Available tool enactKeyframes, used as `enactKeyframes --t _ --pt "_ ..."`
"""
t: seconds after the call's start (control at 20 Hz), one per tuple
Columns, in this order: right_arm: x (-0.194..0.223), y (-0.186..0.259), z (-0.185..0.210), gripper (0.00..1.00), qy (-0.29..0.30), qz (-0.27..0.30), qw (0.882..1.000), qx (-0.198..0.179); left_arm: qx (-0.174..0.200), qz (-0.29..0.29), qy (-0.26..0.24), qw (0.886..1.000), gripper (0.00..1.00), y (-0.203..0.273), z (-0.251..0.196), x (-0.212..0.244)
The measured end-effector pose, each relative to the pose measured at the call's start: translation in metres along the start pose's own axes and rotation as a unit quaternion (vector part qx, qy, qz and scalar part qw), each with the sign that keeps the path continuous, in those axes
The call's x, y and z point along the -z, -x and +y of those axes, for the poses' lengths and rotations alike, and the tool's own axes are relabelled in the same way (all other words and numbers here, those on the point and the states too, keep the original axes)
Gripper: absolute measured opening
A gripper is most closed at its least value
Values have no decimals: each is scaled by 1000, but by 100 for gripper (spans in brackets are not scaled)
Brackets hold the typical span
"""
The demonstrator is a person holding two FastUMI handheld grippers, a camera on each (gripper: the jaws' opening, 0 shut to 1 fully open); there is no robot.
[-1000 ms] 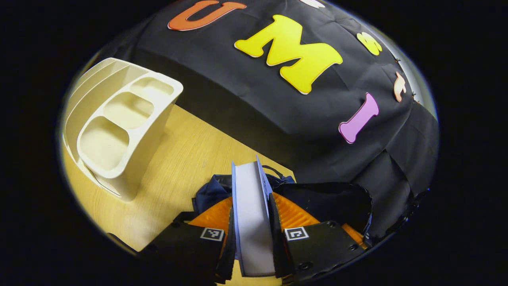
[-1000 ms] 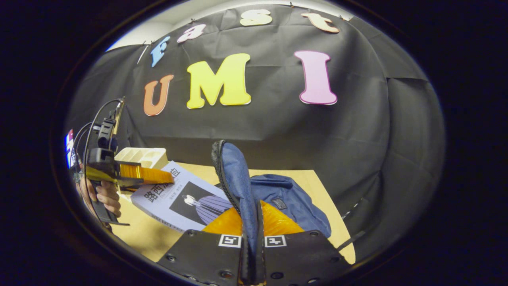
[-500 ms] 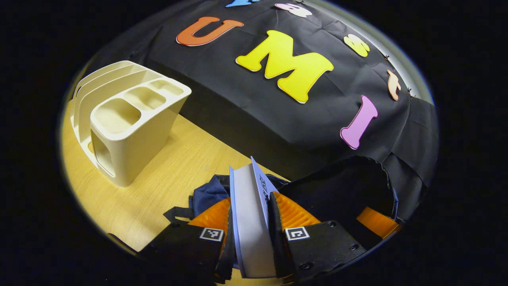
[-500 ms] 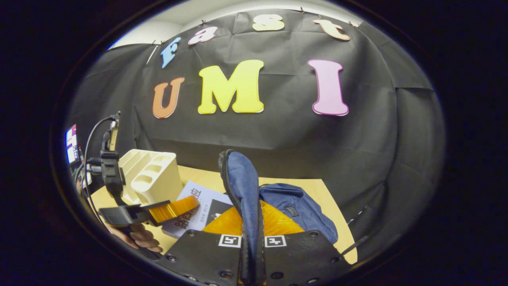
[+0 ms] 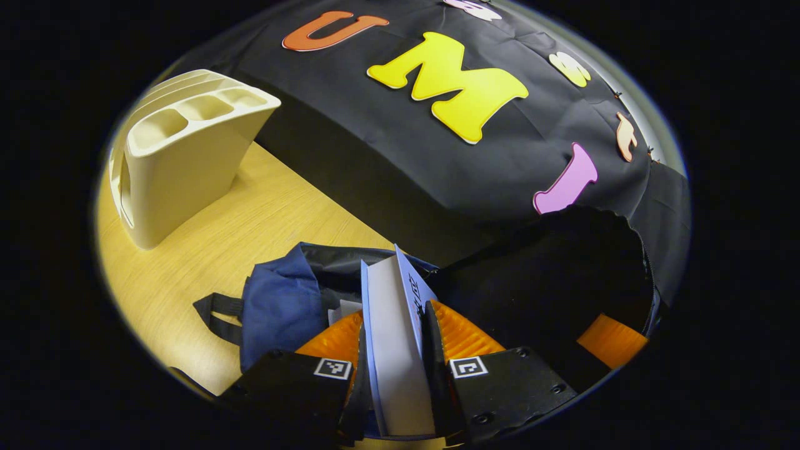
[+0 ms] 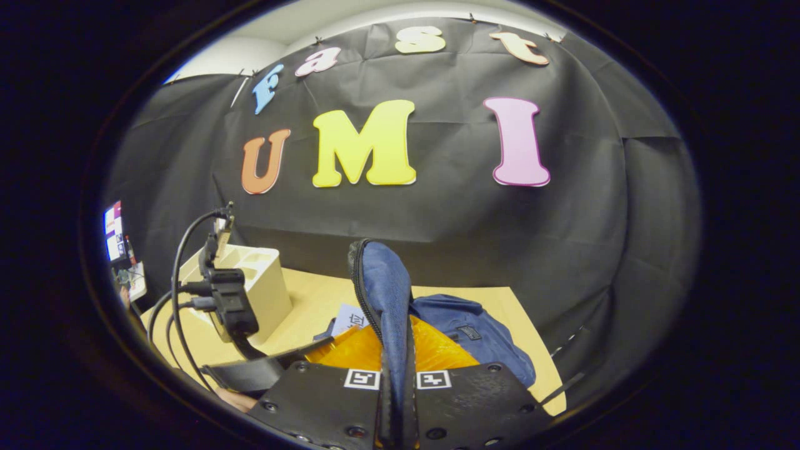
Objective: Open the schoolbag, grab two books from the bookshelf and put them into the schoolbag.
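Note:
My left gripper [image 5: 395, 315] is shut on a pale blue book [image 5: 392, 350], held on edge with its white page block facing me. The book's far end hangs over the open mouth of the blue schoolbag [image 5: 275, 300], where a pale edge [image 5: 342, 309] shows inside. The bag's dark-lined flap [image 5: 562, 269] stands raised to the right. In the right gripper view, my right gripper [image 6: 395, 353] is shut on that blue flap [image 6: 384, 287] and holds it upright. The left gripper's body [image 6: 231, 309] sits low on the left there, with the book's corner [image 6: 350, 315] beside the flap.
The cream bookshelf [image 5: 181, 150] stands on the wooden table [image 5: 262, 212] at the far left, and shows behind the left gripper [image 6: 265, 284] in the right gripper view. The bag's body [image 6: 475, 331] lies to the right. Cables [image 6: 181, 262] loop off the left gripper.
The left gripper has carried the book away from the bookshelf and down over the bag's open mouth. The right gripper has kept the flap raised.

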State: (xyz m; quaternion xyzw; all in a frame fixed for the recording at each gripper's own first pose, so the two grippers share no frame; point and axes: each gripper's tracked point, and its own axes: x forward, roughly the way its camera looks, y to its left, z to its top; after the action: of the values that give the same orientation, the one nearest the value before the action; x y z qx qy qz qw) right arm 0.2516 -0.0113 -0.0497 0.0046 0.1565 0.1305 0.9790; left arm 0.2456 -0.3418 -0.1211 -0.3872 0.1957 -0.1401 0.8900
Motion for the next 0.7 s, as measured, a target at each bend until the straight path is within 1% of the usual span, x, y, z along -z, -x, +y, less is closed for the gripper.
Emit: enactKeyframes --t 0.15,0.2,0.25,0.3,0.45,0.5,0.55,0.6,0.65,0.7 --pt "3 -1 -2 7 -3 3 1000 1 2 0 19 1000 45 -6 -1 8" --pt "4 -2 -3 10 -5 3 1000 0 3 0 22 1000 45 -9 -1 11" --pt "5 -3 -4 10 -6 4 1000 2 4 0 23 1000 45 -9 0 13" --pt "6 -4 -6 6 -6 5 1000 3 5 0 22 1000 45 -9 0 13" --pt "9 -5 -10 7 -10 7 1000 8 6 5 32 999 47 -10 5 15" --pt "10 -5 -11 6 -11 9 1000 9 1 8 35 999 48 -12 8 15" --pt "12 -6 -12 6 -13 11 1000 9 -17 16 27 999 49 -11 15 18" --pt "13 -7 -13 7 -15 14 1000 11 -35 28 12 999 55 -15 25 23" --pt "15 -7 -15 7 -17 16 1000 12 -67 46 -9 997 59 -14 39 32" --pt "17 -8 -17 7 -20 18 1000 13 -87 75 -27 993 68 -14 50 42"
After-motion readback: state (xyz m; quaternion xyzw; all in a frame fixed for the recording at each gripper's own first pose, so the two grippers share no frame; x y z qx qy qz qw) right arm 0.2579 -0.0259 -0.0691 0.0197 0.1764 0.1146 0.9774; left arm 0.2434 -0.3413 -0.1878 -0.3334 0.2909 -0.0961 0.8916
